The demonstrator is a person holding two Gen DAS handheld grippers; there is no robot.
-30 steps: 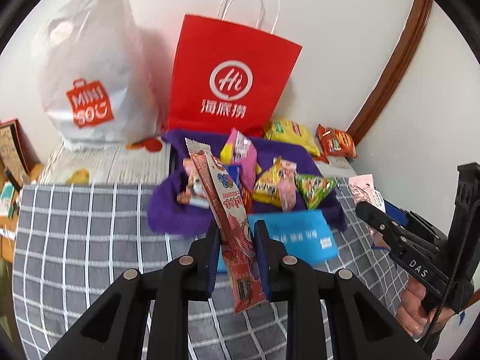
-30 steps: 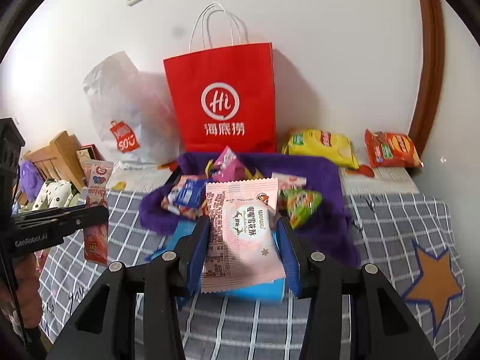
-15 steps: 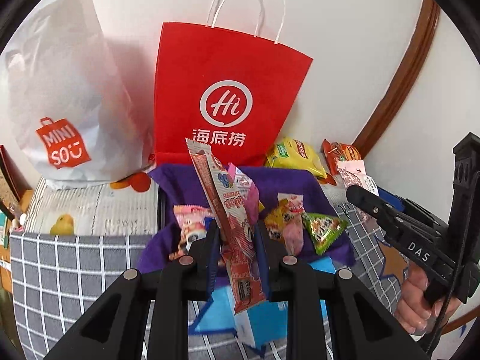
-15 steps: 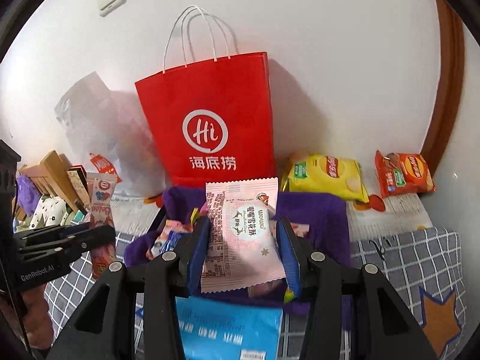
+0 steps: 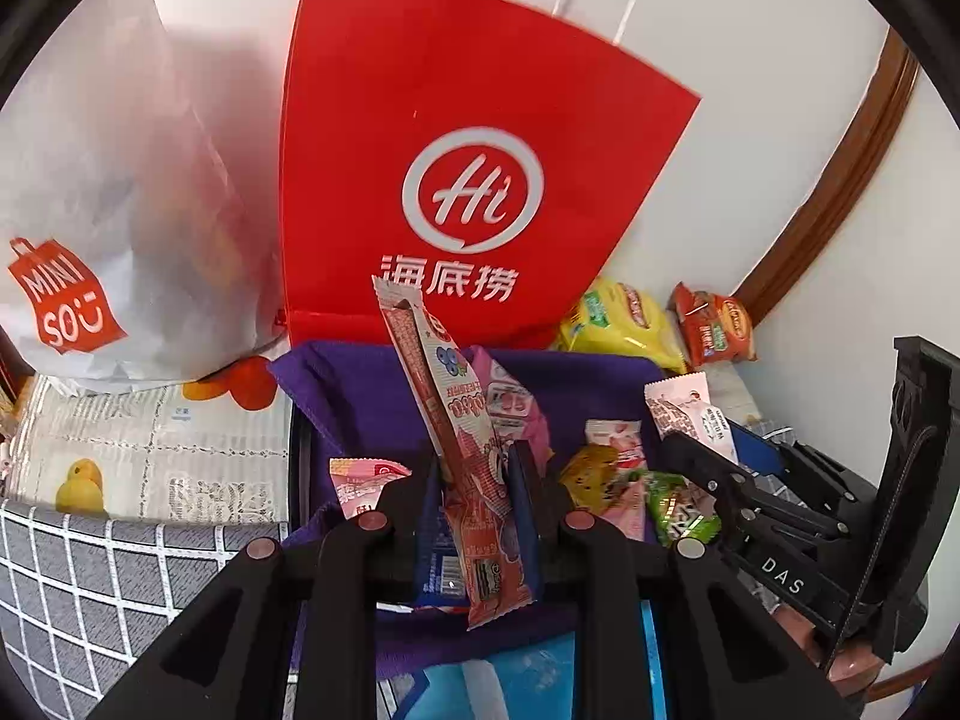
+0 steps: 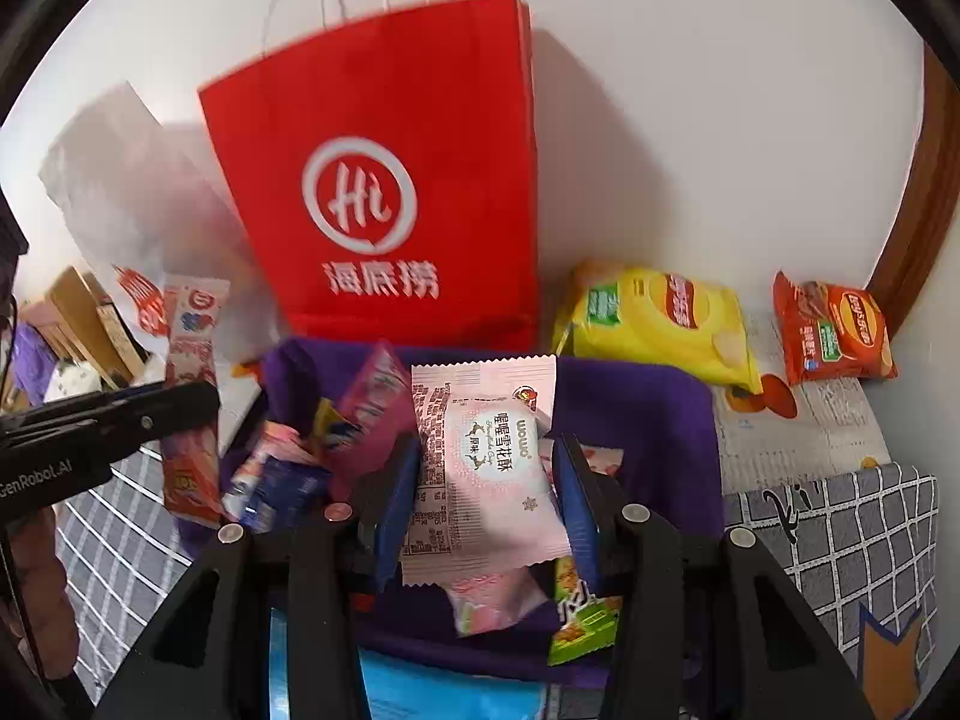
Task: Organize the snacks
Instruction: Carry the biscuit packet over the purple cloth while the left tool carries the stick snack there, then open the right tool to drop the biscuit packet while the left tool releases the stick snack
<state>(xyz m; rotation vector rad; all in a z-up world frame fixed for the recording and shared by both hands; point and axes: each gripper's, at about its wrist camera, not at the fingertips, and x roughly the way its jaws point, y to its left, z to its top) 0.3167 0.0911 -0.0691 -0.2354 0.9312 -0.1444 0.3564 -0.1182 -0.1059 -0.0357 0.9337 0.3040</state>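
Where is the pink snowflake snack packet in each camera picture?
Left wrist view: the pink snowflake packet is at the right, sticking up from the right tool, beside the purple basket.
Right wrist view: the packet fills the lower middle, pinched between the right tool's blue pads, over the basket.
Shared landmark: the red Hi paper bag standing behind the basket.

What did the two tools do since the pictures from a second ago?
Both tools moved forward toward the red paper bag, which now looks much bigger, so they hang over the purple basket. The left tool stayed clamped on the long pink snack stick, and the right tool on the pale pink snack packet. Nothing was let go. The chip bags by the wall stayed put.
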